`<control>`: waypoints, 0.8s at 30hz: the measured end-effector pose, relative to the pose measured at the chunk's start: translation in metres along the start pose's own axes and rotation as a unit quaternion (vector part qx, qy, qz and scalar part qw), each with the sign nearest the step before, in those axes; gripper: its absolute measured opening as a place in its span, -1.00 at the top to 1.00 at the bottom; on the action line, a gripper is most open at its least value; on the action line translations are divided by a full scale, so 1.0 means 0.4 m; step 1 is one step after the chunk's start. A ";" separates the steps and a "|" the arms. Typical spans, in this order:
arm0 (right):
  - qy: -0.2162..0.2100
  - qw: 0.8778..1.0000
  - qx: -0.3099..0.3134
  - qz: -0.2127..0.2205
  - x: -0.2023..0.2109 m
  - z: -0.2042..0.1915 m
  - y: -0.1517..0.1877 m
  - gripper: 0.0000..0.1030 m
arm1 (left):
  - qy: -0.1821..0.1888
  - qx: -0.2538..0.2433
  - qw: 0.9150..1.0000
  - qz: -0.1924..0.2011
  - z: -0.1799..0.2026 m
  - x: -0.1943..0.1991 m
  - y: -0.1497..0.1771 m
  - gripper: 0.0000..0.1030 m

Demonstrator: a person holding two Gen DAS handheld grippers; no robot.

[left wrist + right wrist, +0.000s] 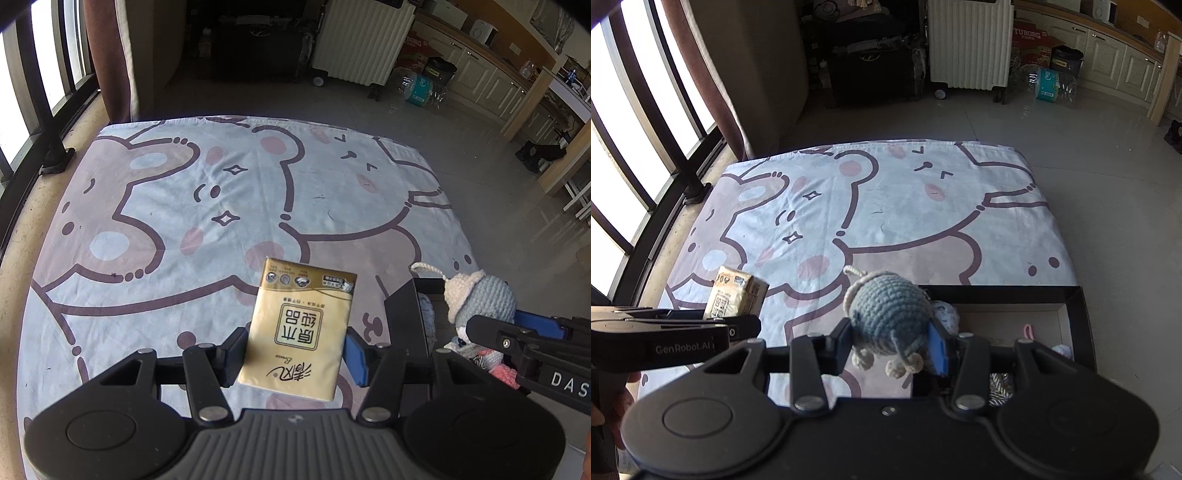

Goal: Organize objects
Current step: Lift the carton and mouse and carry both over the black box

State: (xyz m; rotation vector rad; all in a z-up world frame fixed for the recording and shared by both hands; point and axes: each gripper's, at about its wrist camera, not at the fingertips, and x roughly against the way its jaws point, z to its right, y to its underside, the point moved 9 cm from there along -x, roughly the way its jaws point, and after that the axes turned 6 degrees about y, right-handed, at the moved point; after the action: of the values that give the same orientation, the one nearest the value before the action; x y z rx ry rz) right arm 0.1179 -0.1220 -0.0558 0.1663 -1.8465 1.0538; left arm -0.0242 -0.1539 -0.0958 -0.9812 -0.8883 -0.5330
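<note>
A yellow tissue pack (300,328) hangs above the cartoon-print sheet (166,206), clamped between the pads of my left gripper (295,350). The same tissue pack (737,293) shows at the left of the right wrist view, in the left gripper (713,317). My right gripper (890,347) is shut on a blue-grey crocheted doll (888,314) with cream feet, held above the sheet (886,206) beside a black box (1075,295). In the left wrist view that doll (480,299) sits at the right, in the right gripper (476,321), over the box (406,310).
The open black box holds several small things, among them a pink loop (1028,330) and crocheted pieces (484,360). Beyond the bed stand a white ribbed suitcase (969,44), dark luggage (871,70) and cabinets (1115,55). Window bars (646,122) run along the left.
</note>
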 end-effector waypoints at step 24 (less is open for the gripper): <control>0.053 0.996 -0.075 0.004 0.019 0.279 0.057 0.14 | 0.050 -0.027 0.998 -0.016 0.244 -0.117 -0.001 -0.08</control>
State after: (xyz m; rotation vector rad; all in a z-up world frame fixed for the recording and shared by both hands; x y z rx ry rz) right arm 0.0269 -0.1863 -0.0810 0.0125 -1.8224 0.9079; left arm -0.0889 -0.0681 -0.1093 -0.9818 -0.8040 -0.6316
